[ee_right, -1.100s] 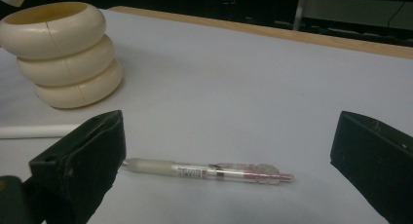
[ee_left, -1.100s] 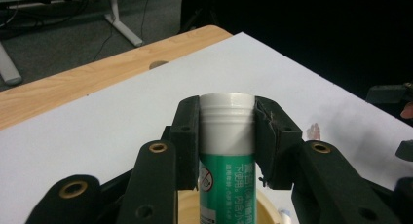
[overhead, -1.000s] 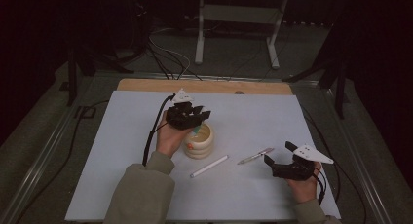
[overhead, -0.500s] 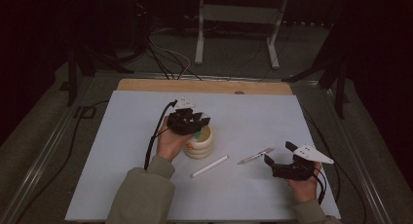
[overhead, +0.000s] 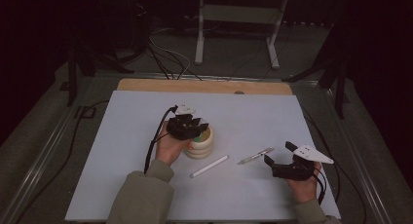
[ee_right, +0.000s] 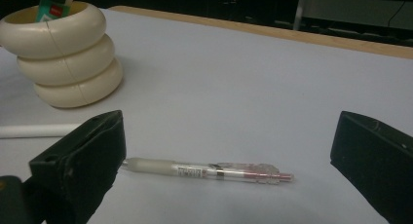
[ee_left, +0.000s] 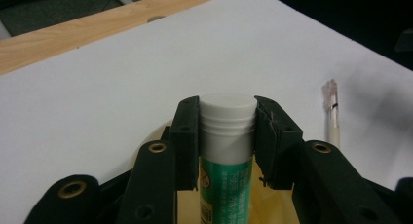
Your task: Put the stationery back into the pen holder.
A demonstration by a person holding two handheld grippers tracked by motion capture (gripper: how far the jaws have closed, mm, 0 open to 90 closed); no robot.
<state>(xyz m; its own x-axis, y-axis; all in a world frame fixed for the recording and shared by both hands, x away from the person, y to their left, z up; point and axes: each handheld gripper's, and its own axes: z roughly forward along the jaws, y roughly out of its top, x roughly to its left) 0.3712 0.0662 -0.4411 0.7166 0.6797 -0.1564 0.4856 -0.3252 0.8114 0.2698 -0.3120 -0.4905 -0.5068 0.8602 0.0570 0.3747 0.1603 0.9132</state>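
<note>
Left gripper pinches a glue stick, pads pressed on both sides just under its white cap, green label below. The glue stick stands upright, its lower end inside a cream ribbed holder that sits near the middle of the white table. In the high view the left gripper sits right over the holder's mouth, hand beside it on the left.

Right gripper has its jaws spread wide with nothing between the pads; it hovers low over the table, near the right edge in the high view. A clear pen lies flat on the table just ahead of its jaws, red tip end pointing right in the right gripper view. A white stick lies between the holder and the pen, apart from both.
</note>
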